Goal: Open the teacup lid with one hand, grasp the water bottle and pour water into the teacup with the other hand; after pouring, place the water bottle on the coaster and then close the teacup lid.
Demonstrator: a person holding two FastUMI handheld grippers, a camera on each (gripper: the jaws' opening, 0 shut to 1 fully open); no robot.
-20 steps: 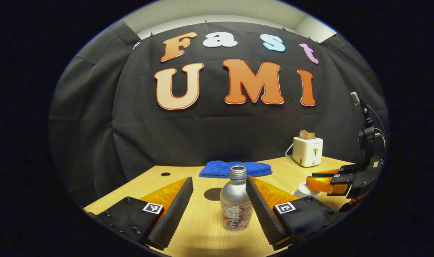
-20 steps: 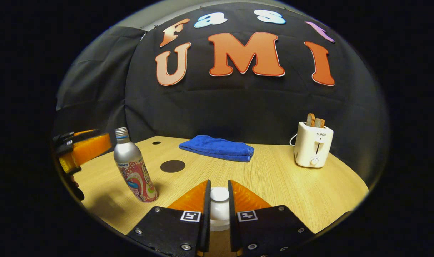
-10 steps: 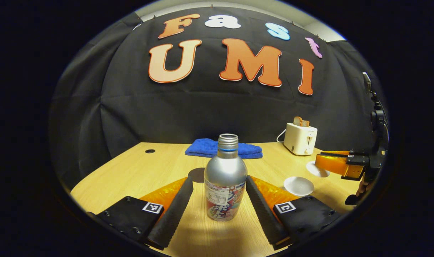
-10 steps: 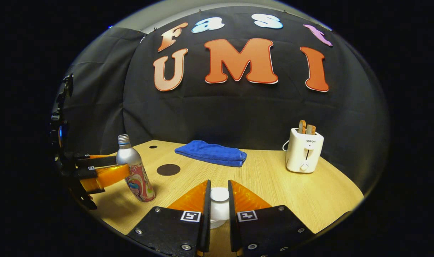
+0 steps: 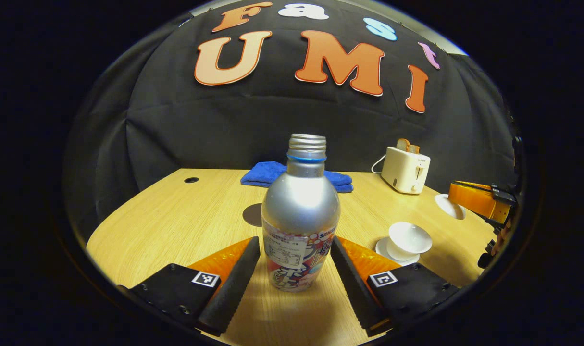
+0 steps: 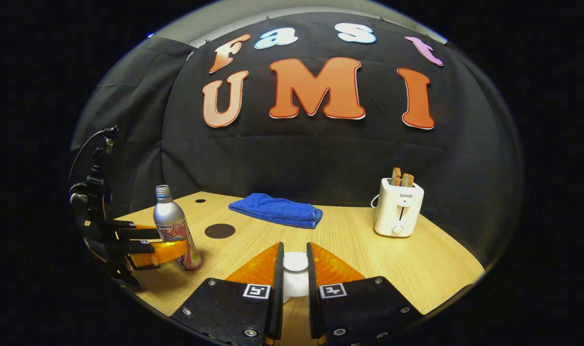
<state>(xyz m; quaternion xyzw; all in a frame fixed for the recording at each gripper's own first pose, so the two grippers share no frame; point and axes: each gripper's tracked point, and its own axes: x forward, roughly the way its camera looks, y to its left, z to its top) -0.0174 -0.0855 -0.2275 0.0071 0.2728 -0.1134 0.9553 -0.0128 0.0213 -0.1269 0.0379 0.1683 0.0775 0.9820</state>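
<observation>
A silver water bottle with a printed label and no cap stands upright on the wooden table. My left gripper is open, its two black pads on either side of the bottle's lower body. The same bottle and the left gripper appear at the left of the right gripper view. My right gripper is shut on the knob of the white teacup lid and holds it in the air. The open white teacup sits on its saucer, with the lid raised to its right. A dark round coaster lies behind the bottle.
A folded blue towel lies at the back of the table. A white toaster with bread slices stands at the back right. A small cable hole marks the far left of the tabletop.
My left gripper has moved forward until the bottle stands between its fingers. My right gripper has carried the lid up and away from the teacup, leaving it uncovered.
</observation>
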